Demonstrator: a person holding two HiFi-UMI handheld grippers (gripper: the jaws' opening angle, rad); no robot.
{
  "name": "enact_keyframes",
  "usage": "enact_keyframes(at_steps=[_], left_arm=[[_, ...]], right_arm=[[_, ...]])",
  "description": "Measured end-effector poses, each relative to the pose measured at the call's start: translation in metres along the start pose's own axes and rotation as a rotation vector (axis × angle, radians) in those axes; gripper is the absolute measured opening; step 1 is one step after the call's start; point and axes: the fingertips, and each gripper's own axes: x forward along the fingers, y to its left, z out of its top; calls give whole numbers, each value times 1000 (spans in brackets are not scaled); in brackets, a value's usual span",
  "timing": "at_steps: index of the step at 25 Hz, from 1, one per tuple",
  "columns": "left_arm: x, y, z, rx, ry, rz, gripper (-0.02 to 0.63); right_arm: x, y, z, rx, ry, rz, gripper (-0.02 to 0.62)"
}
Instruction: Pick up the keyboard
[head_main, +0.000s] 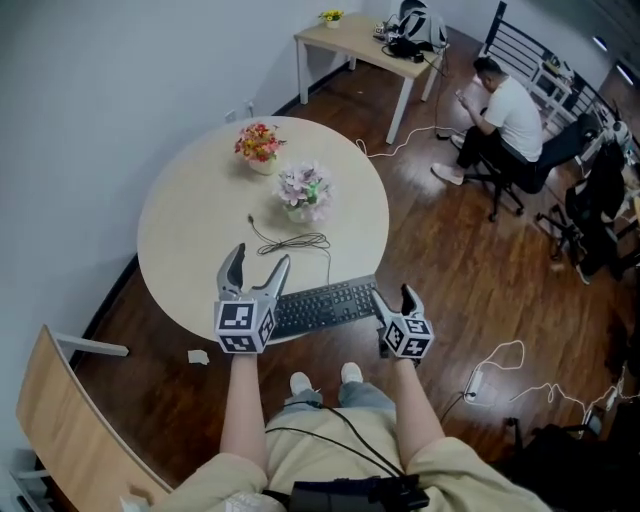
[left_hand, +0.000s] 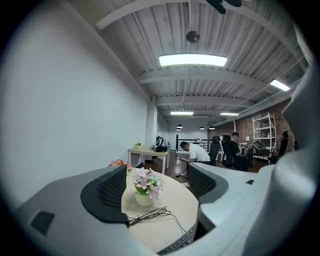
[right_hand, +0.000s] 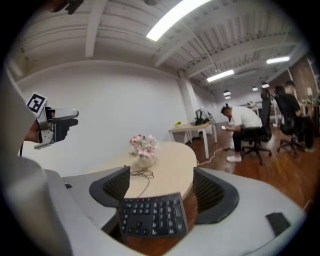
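A black keyboard (head_main: 322, 305) lies along the near edge of the round beige table (head_main: 190, 220). Its coiled cable (head_main: 290, 243) runs toward the table's middle. My right gripper (head_main: 393, 300) is at the keyboard's right end. In the right gripper view the keyboard (right_hand: 152, 216) lies between that gripper's (right_hand: 162, 187) open jaws, with a gap at the right pad. My left gripper (head_main: 256, 272) is raised over the keyboard's left end, open and holding nothing. From the left gripper (left_hand: 157, 185) only a corner of the keyboard (left_hand: 180, 242) shows low down.
Two flower pots stand on the table: pink-white flowers (head_main: 303, 190) and red-orange flowers (head_main: 259, 144). A person sits on a chair (head_main: 505, 115) at the far right, beside a small desk (head_main: 365, 40). Loose cables (head_main: 495, 365) lie on the wooden floor. A wooden panel (head_main: 60, 420) stands near left.
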Motion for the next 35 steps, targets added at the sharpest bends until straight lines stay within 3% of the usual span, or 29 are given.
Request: enact_keyframes(at_steps=[6, 12, 20, 27, 31, 35], left_arm=[[10, -12, -2, 46, 42, 18, 370], [-6, 8, -9, 56, 82, 112, 370], [-31, 28, -14, 47, 106, 205, 370], [-43, 35, -13, 30, 97, 233, 370], [-41, 35, -11, 24, 89, 226, 370], [-36, 30, -7, 23, 72, 209, 370]], right_arm=[[6, -31, -134, 342, 211, -2, 408], [23, -16, -185, 520, 302, 38, 408], [58, 5, -165, 779, 190, 148, 393], [62, 3, -164, 817, 173, 134, 187], [67, 8, -143, 884, 100, 195, 127], [78, 25, -96, 895, 7, 307, 99]])
